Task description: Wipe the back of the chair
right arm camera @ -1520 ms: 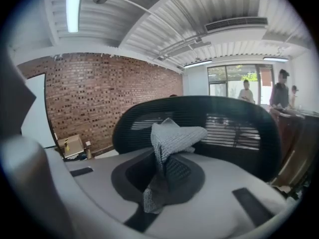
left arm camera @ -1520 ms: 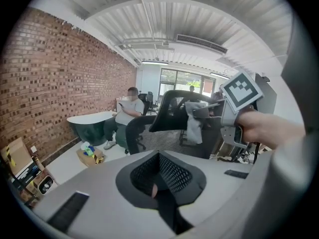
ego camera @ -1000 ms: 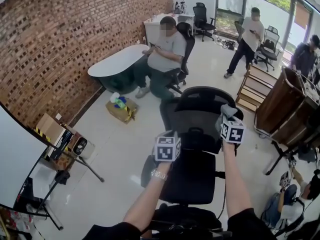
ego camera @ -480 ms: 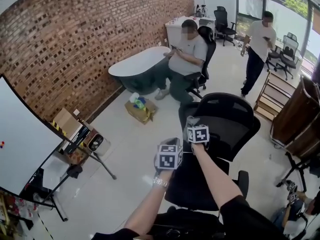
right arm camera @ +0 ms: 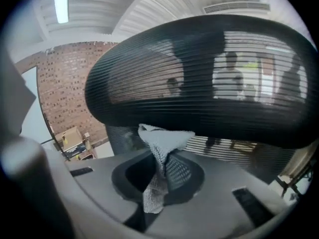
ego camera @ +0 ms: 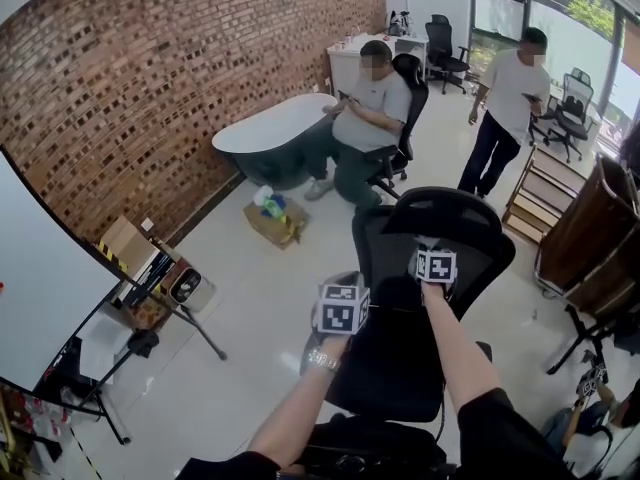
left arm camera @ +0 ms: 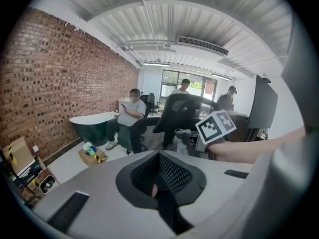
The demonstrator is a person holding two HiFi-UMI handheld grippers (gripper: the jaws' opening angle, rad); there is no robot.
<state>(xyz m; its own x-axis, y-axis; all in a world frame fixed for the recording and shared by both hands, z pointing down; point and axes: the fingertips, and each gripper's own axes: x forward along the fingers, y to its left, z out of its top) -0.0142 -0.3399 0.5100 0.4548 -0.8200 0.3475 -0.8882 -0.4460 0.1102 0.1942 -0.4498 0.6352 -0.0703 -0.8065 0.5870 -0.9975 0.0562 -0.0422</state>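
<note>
The black mesh office chair point(ego camera: 400, 298) stands right in front of me, its back toward me and its headrest point(ego camera: 448, 211) on top. My right gripper point(ego camera: 432, 251) is shut on a grey cloth point(right arm camera: 162, 141), which is pressed to the chair back just under the headrest point(right arm camera: 199, 73). My left gripper point(ego camera: 342, 290) hovers off the chair's left edge, shut with nothing in it. In the left gripper view, the chair point(left arm camera: 182, 108) and the right gripper's marker cube point(left arm camera: 215, 127) lie ahead of the left gripper point(left arm camera: 160, 176).
A person point(ego camera: 372, 108) sits on another chair by a dark green table point(ego camera: 265, 133). Another person point(ego camera: 505, 98) stands at the back right. A cardboard box point(ego camera: 270, 220) lies on the floor. Wooden shelves point(ego camera: 545, 193) stand right, a tripod point(ego camera: 150, 338) left.
The right gripper with the cloth swept left across the chair back, then came back toward the right. The left gripper barely moved. The standing person stepped closer.
</note>
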